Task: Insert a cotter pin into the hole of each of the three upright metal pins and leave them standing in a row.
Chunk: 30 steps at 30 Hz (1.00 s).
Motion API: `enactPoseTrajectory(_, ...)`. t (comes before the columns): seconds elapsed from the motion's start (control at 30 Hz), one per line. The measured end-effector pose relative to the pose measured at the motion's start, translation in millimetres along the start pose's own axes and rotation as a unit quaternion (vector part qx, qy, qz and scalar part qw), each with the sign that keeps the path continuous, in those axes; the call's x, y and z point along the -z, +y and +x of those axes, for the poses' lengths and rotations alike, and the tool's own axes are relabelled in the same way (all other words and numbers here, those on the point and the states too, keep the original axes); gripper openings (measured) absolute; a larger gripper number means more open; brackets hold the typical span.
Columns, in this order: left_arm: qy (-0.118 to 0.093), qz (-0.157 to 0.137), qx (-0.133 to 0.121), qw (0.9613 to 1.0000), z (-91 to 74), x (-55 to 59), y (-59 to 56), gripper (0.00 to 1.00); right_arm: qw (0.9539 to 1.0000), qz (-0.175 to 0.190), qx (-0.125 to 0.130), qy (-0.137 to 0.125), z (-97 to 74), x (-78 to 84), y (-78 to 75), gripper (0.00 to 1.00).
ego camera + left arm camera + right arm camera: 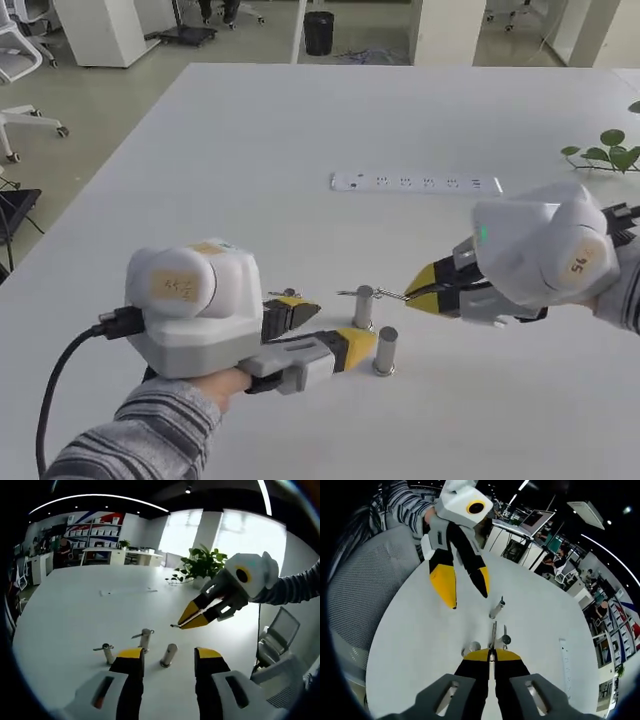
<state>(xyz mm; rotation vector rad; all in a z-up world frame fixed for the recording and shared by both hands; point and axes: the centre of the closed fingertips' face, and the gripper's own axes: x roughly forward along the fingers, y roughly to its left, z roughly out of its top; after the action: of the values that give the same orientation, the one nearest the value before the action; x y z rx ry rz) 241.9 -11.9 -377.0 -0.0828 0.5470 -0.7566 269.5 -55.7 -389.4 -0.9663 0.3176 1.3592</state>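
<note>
Right gripper clamped shut on a thin steel cotter pin above three short upright silver metal pins on the white workbench. Left gripper, jaws apart, just beside them; white power strip beyond.

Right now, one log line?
left gripper open at bare pin | right gripper shut on cotter | other pins cottered

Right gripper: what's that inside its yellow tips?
A thin cotter pin sticks out from the right gripper, jaws shut on it. Its gripped end is covered.
</note>
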Motion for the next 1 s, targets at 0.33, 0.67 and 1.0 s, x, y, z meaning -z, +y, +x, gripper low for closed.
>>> enactPoseTrajectory(0.33,-0.002,-0.027,0.009,0.9996,4.9,-2.6,-2.7,0.23,0.9993,-0.033,-0.004,-0.019,4.4,-18.7,10.6,0.0)
enactPoseTrajectory(0.67,-0.035,-0.089,0.033,0.9948,7.0,-14.8,-7.4,0.11,0.9983,-0.049,0.002,-0.031,3.9,-31.4,11.7,0.0)
enactPoseTrajectory(1.0,-0.037,-0.096,0.033,0.9941,6.5,-14.8,-8.8,0.03,0.998,-0.053,0.005,-0.033,3.8,-36.4,13.1,0.0)
